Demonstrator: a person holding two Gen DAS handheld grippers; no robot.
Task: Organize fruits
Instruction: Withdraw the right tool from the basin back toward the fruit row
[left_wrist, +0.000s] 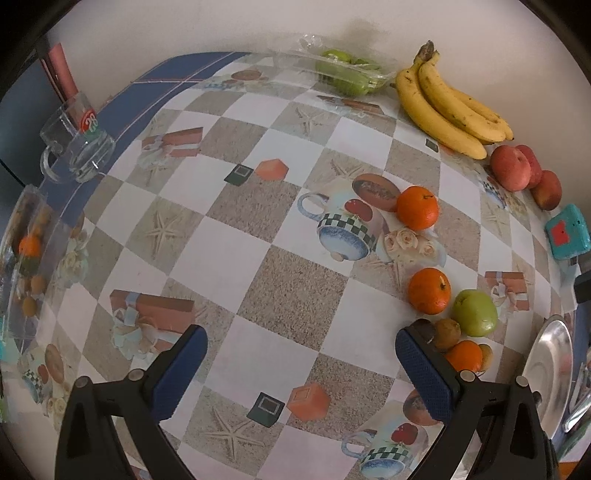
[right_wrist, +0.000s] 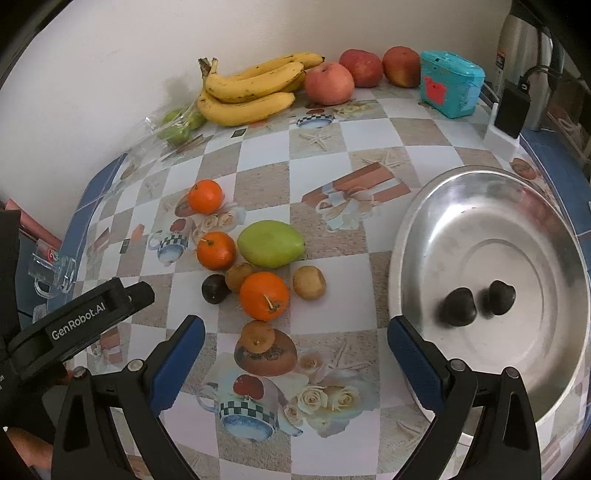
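Note:
On the patterned tablecloth lie three oranges (right_wrist: 264, 295), a green mango (right_wrist: 271, 248), brown kiwis (right_wrist: 309, 282), a dark plum (right_wrist: 215, 288) and a small brown fruit (right_wrist: 258, 335). Two dark plums (right_wrist: 458, 306) lie in the steel bowl (right_wrist: 480, 206) at right. My right gripper (right_wrist: 295, 354) is open and empty, just short of the fruit cluster. My left gripper (left_wrist: 301, 363) is open and empty over bare cloth; the oranges (left_wrist: 429, 290), the mango (left_wrist: 475, 312) and a kiwi (left_wrist: 447, 334) lie by its right finger. The left gripper's body (right_wrist: 81, 321) shows in the right wrist view.
Bananas (right_wrist: 247, 88), red apples (right_wrist: 328, 83) and a bag of green fruit (right_wrist: 177, 125) line the back wall. A teal box (right_wrist: 450, 83) and a charger stand (right_wrist: 508, 118) stand at back right. A glass mug (left_wrist: 75, 144) stands at the table's left edge.

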